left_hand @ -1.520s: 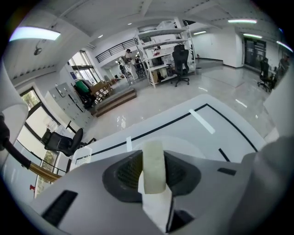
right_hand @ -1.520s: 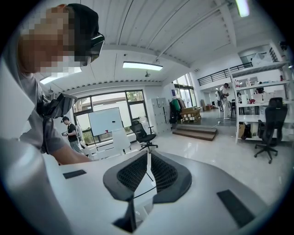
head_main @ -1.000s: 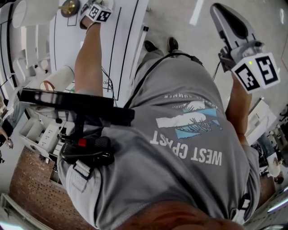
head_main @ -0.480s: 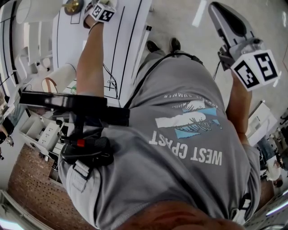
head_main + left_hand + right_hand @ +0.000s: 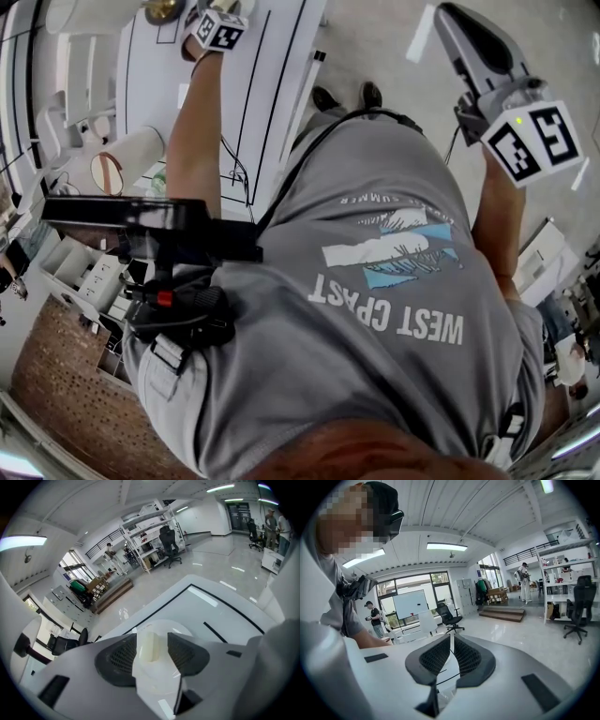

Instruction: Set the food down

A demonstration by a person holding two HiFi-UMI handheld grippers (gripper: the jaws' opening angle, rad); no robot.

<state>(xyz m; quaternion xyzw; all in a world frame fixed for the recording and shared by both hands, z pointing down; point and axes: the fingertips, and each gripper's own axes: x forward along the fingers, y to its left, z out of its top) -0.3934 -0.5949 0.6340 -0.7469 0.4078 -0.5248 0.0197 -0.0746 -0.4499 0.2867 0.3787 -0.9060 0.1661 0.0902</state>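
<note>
Glossy pale floor, open shelving and office chairs fill the workshop behind a white table point(image 5: 267, 75) marked with black lines. At the left of the head view, the person's bare left arm point(image 5: 192, 141) stretches out over that table, and only the marker cube point(image 5: 220, 33) of the left gripper point(image 5: 152, 637) shows near the top edge, just beside a brass-coloured thing point(image 5: 164, 9) that the frame cuts off. In the left gripper view the food point(image 5: 150, 648), a pale cream block, stands upright on a white round dish point(image 5: 183, 627) that rests on the table. The block sits between the two jaws, which have just been opening and now stand wide apart. The right pad point(image 5: 180, 651) is clear of the block with a strip of dish showing between them. The left pad point(image 5: 123, 654) lies just beside the block's other face, and I cannot tell whether it touches. Further right in the head view comes the person's grey printed shirt point(image 5: 375, 309). Right of that, the right gripper point(image 5: 452, 638) is held up over the floor, well apart from the table. Its jaws are drawn together to a thin slit with nothing between them.
</note>
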